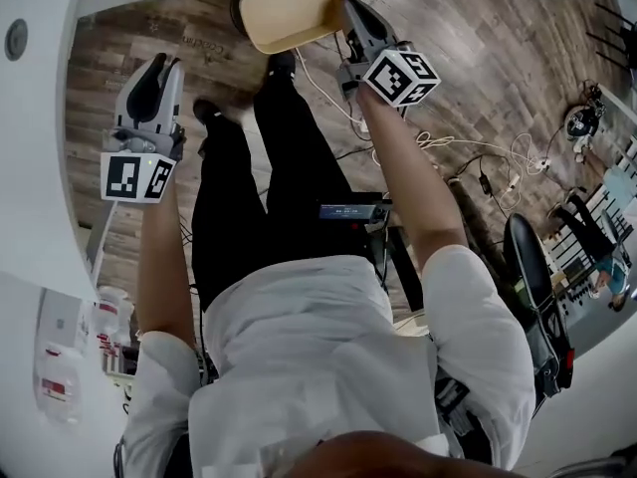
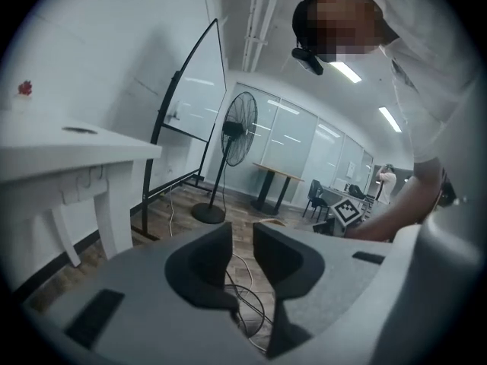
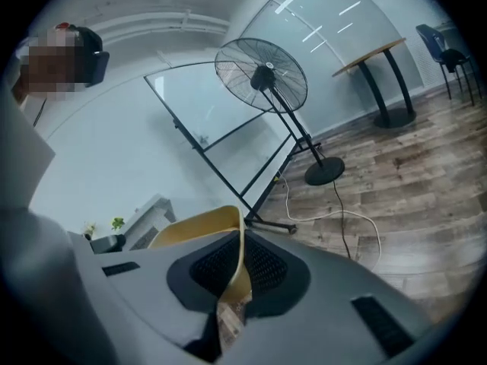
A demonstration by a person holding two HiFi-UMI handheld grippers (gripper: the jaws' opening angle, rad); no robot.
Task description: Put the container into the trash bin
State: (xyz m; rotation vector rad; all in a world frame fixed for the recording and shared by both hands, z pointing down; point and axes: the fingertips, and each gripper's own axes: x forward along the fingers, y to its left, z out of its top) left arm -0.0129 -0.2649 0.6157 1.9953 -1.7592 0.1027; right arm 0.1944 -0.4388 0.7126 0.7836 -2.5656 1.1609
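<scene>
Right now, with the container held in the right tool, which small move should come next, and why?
Probably lower the right tool a little: it pinches the container by its rim, just above what seems to be the dark round bin, not yet inside it.

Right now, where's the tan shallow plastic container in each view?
Head view: tan shallow plastic container top centre, rim pinched by right gripper.
Left gripper view: not clearly in it.
Right gripper view: low centre, wall clamped between the jaws.
Shared landmark: black pedestal fan in both gripper views; head view misses it.
</scene>
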